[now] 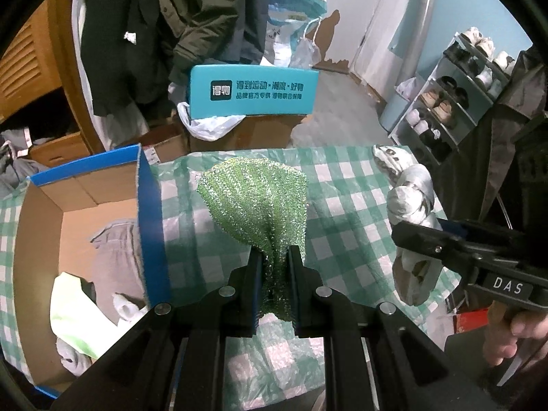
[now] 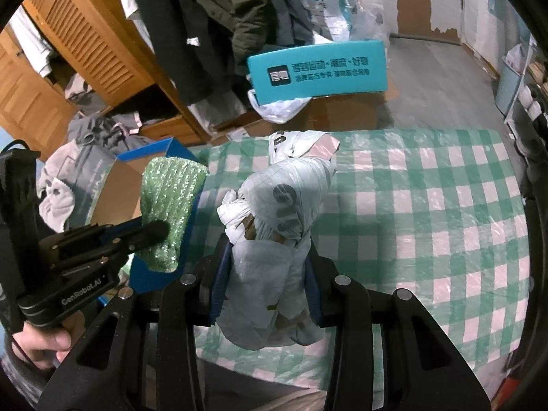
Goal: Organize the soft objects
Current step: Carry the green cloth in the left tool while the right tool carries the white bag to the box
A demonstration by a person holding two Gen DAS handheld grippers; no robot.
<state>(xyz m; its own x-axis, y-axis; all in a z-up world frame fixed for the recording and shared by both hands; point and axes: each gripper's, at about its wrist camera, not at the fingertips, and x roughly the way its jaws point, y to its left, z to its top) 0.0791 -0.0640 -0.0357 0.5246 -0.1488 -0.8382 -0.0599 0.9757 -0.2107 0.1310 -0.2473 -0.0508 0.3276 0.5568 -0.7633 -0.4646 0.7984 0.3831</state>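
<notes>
A sparkly green mesh cloth (image 1: 257,198) hangs above the checked tablecloth, pinched at its lower end by my left gripper (image 1: 274,257), which is shut on it. The same green cloth (image 2: 169,202) and the left gripper (image 2: 150,233) show at the left of the right wrist view. My right gripper (image 2: 267,263) is shut on a knotted white plastic bag bundle (image 2: 287,205), held up off the table. That bundle (image 1: 411,202) and the right gripper (image 1: 424,239) appear at the right of the left wrist view.
An open cardboard box with blue edges (image 1: 150,205) sits left of the table with grey and white soft items inside. The green-checked tablecloth (image 2: 428,212) covers the table. Beyond stand a teal box (image 1: 253,92), hanging coats (image 1: 171,17) and a shoe rack (image 1: 455,96).
</notes>
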